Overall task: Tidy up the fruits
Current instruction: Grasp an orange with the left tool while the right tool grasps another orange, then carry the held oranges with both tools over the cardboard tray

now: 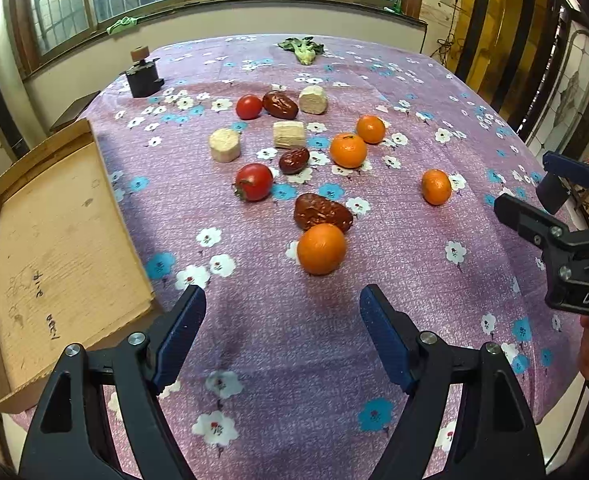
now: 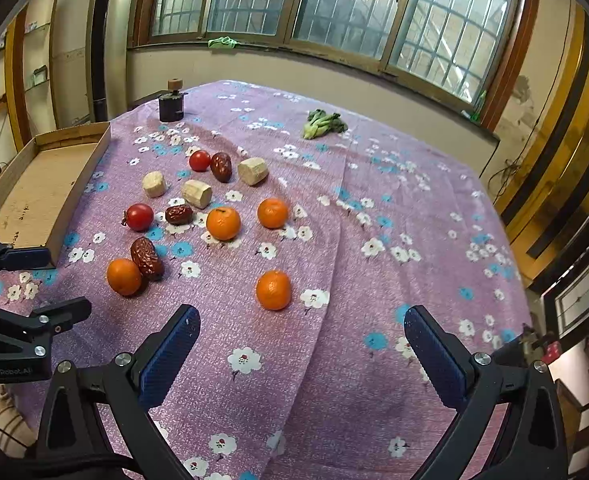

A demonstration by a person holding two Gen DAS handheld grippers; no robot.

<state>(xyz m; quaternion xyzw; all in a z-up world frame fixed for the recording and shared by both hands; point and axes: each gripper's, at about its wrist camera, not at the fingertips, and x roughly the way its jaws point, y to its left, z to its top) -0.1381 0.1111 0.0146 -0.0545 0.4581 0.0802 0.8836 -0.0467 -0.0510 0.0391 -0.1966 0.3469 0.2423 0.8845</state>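
Note:
Several oranges, two tomatoes, three red dates and three pale cut chunks lie on the purple flowered tablecloth (image 1: 254, 320). My left gripper (image 1: 282, 300) is open and empty, just short of the nearest orange (image 1: 321, 249), which touches a date (image 1: 322, 212). My right gripper (image 2: 301, 320) is open and empty, just short of a lone orange (image 2: 273, 290). The left gripper also shows at the left edge of the right wrist view (image 2: 60, 280), near an orange (image 2: 123, 276) and a date (image 2: 147, 258). The right gripper shows in the left wrist view (image 1: 530, 196).
An open cardboard box tray (image 1: 54, 240) sits at the table's left edge; it also shows in the right wrist view (image 2: 42, 184). A dark small device (image 1: 143, 74) and a leafy green vegetable (image 1: 302, 49) lie at the far side. Windows run behind the table.

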